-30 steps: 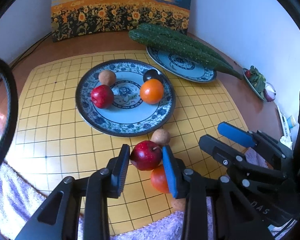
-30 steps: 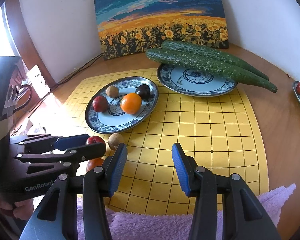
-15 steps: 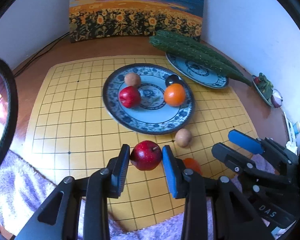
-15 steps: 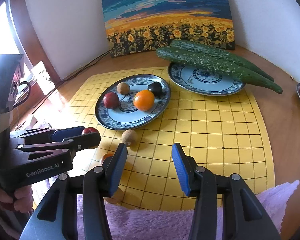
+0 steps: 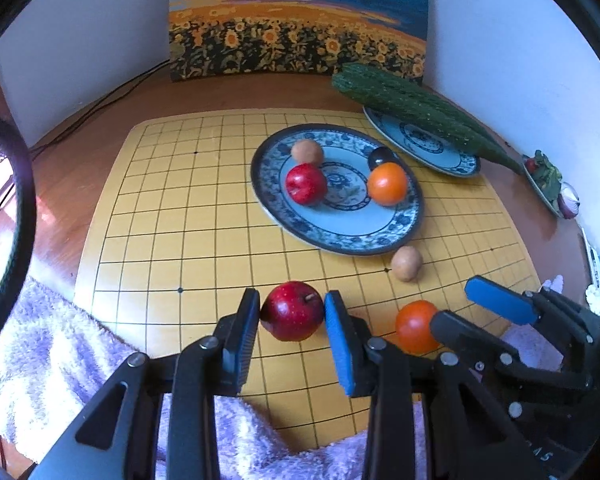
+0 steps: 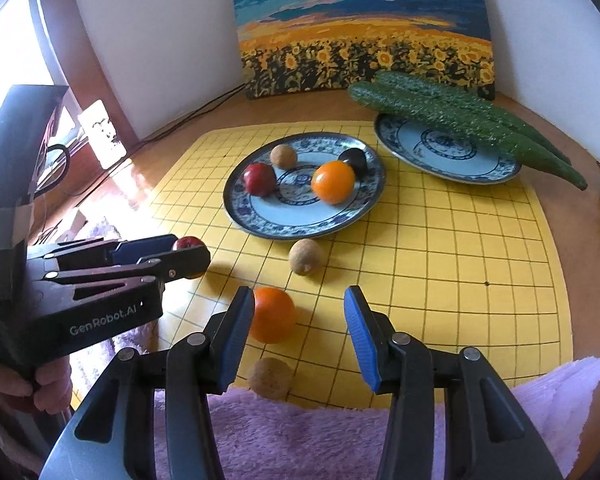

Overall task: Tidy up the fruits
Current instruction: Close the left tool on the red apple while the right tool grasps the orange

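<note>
My left gripper (image 5: 292, 304) is shut on a red apple (image 5: 290, 320), holding it just above the yellow grid mat (image 5: 204, 216); the right wrist view shows the same gripper (image 6: 188, 250) and apple (image 6: 188, 242) at left. My right gripper (image 6: 299, 304) stands open, and a loose orange (image 6: 270, 314) lies on the mat by its left finger. Two brown round fruits (image 6: 306, 256) (image 6: 270, 378) lie on the mat nearby. The blue patterned plate (image 6: 300, 232) carries a red apple, an orange, a brown fruit and a dark plum.
A second patterned plate (image 6: 440, 164) at the back right bears long green cucumbers (image 6: 460, 120). A sunflower painting (image 6: 364, 32) leans on the wall. A purple fluffy towel (image 6: 300, 440) covers the near edge. A small dish of vegetables (image 5: 546, 178) sits far right.
Both grippers have shifted left across the mat. The left one carried the red apple away from the loose orange and brown fruit. The orange now lies beside the right gripper's left finger.
</note>
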### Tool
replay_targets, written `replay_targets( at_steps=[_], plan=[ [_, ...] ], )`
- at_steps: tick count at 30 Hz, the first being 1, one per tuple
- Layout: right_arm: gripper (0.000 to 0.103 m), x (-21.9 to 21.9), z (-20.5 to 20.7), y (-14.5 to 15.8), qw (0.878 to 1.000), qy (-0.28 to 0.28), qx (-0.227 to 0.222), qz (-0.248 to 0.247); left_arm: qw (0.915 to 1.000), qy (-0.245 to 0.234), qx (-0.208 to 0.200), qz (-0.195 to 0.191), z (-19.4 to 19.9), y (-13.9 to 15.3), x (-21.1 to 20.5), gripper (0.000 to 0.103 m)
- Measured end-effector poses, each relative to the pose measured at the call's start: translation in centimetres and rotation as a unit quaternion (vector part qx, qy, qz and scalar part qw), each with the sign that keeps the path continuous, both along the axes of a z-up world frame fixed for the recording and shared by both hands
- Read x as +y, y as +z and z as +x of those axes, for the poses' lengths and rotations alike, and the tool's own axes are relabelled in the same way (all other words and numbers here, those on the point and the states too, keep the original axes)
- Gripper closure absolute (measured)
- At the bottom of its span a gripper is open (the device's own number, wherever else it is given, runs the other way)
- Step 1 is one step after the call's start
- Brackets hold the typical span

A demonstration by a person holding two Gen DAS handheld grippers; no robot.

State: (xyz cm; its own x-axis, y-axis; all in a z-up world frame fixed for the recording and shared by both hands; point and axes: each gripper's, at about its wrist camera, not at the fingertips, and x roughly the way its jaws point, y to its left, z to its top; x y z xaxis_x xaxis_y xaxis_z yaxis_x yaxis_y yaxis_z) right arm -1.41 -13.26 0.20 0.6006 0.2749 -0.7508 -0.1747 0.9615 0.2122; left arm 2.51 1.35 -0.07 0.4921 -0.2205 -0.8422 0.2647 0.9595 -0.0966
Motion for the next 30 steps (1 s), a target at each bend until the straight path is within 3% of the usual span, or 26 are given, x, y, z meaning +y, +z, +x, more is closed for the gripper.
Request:
replay_targets(
  at_steps=[17, 22, 30],
  plan=[
    [0.056, 1.4, 0.1, -1.1, 1.0, 0.025, 0.016, 0.01, 1.0, 0.008, 0.0, 0.001, -0.2, -0.2, 0.6, 0.068],
    [0.064, 1.9, 0.3, -1.4, 0.999, 0.039, 0.021, 0.018, 1.0, 0.008, 0.0, 0.002, -0.2, -0.2, 0.6, 0.068],
    [0.068, 2.2, 0.4, -1.5, 0.998, 0.05, 0.023, 0.019, 1.0, 0.009, -0.004, 0.003, 0.0, 0.0, 0.7, 0.068]
  ],
)
